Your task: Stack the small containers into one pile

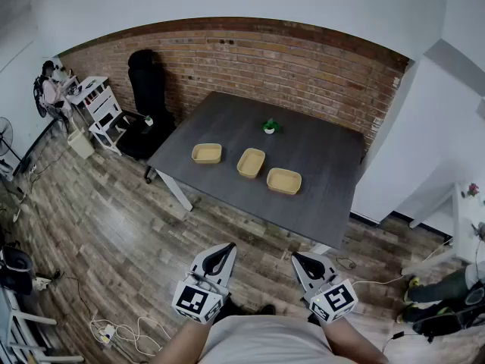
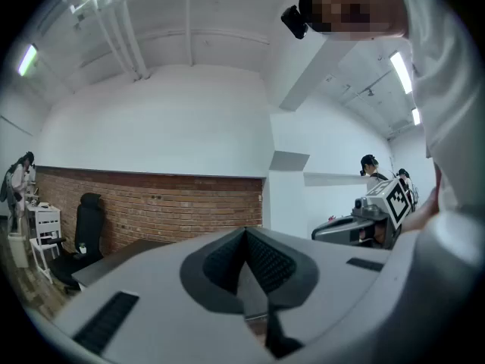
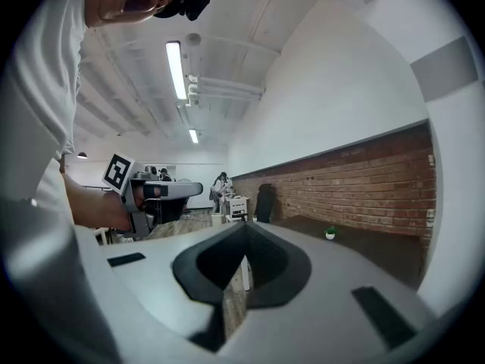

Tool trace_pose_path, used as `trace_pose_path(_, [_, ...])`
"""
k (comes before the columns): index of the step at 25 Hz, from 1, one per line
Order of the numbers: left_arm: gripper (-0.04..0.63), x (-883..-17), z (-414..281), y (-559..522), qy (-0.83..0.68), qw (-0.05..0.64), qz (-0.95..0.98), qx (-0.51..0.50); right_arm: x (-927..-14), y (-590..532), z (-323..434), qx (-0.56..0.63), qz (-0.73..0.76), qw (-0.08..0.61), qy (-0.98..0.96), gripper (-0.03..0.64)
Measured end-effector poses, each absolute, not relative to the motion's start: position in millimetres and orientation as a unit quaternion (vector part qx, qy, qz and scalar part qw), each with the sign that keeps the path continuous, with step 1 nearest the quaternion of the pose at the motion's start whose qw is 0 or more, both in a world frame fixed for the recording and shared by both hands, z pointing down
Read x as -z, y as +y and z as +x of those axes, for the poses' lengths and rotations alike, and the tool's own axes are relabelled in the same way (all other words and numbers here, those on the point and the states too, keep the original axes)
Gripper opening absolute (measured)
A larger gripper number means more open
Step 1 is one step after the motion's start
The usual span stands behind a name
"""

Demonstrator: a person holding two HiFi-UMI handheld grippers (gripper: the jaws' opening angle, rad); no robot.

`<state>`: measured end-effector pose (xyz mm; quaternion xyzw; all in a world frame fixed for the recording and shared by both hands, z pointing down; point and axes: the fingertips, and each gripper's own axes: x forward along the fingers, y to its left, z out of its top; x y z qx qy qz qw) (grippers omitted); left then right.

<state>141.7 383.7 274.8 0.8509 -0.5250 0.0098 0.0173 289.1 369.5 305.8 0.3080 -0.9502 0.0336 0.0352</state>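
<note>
Close to the person's chest, the left tool [image 1: 220, 250] and the right tool [image 1: 305, 258] are held level above the plank floor [image 1: 114, 233], each with its jaws pressed together on nothing. Well ahead, on the dark grey counter [image 1: 322, 196], sit three shallow tan trays with rounded corners, apart in a slanting row: left container [image 1: 207, 154], middle container [image 1: 251, 162], right container [image 1: 284, 180], insides bare. Behind them stands a small potted plant [image 1: 269, 127].

Left gripper [image 1: 220, 252]: held level in front of the waist, pointing forward, fingers closed tip to tip.
Right gripper [image 1: 306, 260]: level, alongside the left but apart from it, fingers closed.
Left forearm [image 1: 182, 343]: tucked close to the torso.
Right forearm [image 1: 355, 343]: likewise.
</note>
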Motion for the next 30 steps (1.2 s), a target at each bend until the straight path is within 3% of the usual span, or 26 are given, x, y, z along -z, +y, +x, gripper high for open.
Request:
trace_pose_path(20, [0.009,-286,128,373,-0.522,0.026,0.852,-0.015,-322,356,278,-0.049,0.326,0.055,-0.943,0.005])
trace_pose_path(30, [0.009,-298,87,351,-0.515,0.048,0.856,-0.003,-333,327,232,-0.073,0.335,0.059,-0.938,0.006])
